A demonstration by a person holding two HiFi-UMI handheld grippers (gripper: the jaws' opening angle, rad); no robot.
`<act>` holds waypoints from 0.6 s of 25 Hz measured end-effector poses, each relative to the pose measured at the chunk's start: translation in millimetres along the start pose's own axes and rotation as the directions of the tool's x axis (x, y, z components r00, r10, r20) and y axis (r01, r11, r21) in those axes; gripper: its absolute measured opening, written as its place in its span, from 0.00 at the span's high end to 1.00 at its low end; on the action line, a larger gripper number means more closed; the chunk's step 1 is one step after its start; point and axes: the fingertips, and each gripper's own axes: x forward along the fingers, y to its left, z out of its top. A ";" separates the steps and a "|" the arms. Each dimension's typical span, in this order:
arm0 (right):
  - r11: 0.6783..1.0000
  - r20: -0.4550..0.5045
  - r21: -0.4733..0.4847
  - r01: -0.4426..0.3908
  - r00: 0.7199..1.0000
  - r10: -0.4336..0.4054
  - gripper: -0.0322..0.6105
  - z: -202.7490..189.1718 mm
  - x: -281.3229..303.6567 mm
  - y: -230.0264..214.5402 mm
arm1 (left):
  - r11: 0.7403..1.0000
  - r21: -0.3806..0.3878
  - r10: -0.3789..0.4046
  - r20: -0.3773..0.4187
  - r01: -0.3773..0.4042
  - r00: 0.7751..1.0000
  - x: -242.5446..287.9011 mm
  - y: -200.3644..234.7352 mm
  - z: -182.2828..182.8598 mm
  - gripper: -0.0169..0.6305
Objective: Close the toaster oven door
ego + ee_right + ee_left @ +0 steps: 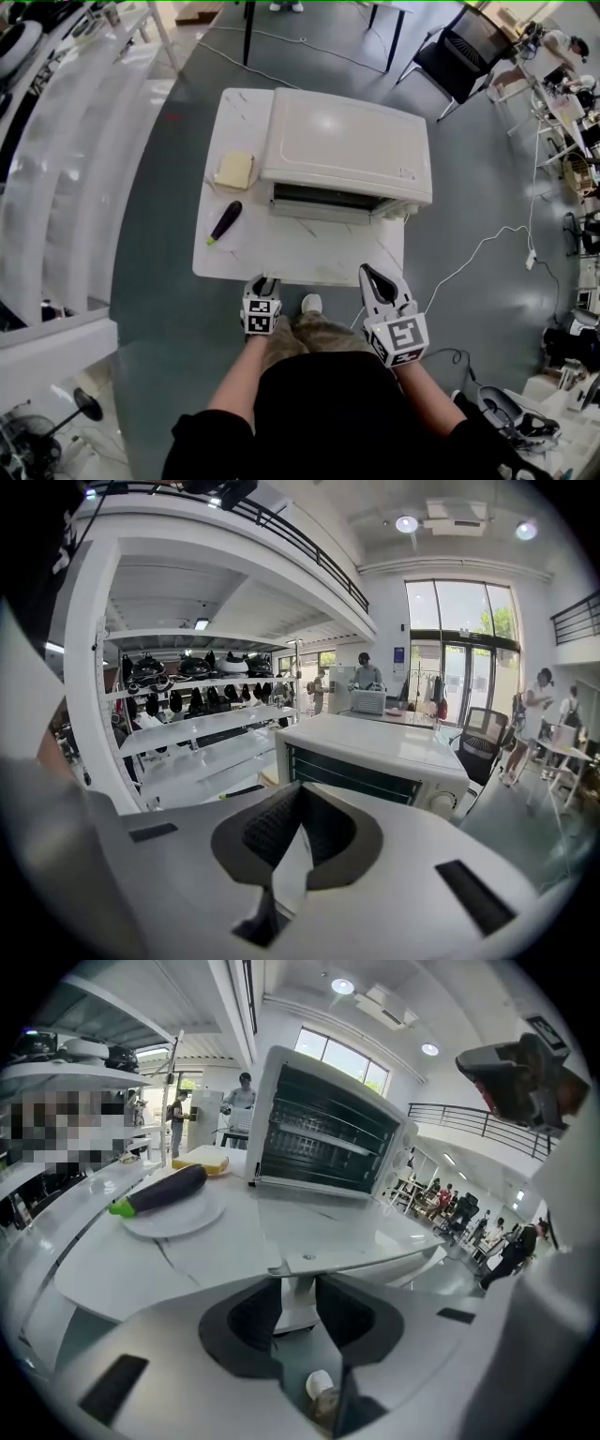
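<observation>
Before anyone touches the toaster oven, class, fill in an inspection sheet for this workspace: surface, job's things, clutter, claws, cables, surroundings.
Surface: small white table on a grey floor.
Job's things: toaster oven, front open with racks showing; its door seems folded down flat.
Clutter: eggplant on a white plate; yellow slice, likely bread, beside the oven.
Claws: left claw and right claw both open and empty, held by the table's near edge.
Cables: white cable on the floor to the right.
Surroundings: shelving on the left; black chair beyond the table.
</observation>
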 end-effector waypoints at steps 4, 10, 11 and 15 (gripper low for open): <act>1.000 0.004 -0.007 0.006 1.000 -0.006 0.92 0.9 -2.0 -3.4 | 1.000 -0.017 0.019 -0.004 -0.019 1.000 3.3 -1.3 -0.6 0.80; 0.999 0.001 0.000 0.039 0.999 -0.039 0.92 -2.6 -7.7 -12.3 | 0.997 -0.046 0.054 -0.004 -0.054 0.999 2.1 -0.2 0.0 0.83; 0.999 0.002 0.001 0.041 0.999 -0.041 0.92 -3.0 -8.1 -13.5 | 0.997 -0.046 0.056 -0.009 -0.056 0.998 3.1 -0.6 -1.1 0.83; 0.999 0.012 0.009 0.041 0.999 -0.041 0.92 -2.5 -8.3 -14.1 | 0.999 -0.033 0.043 -0.029 -0.043 0.999 4.5 -4.7 0.2 0.84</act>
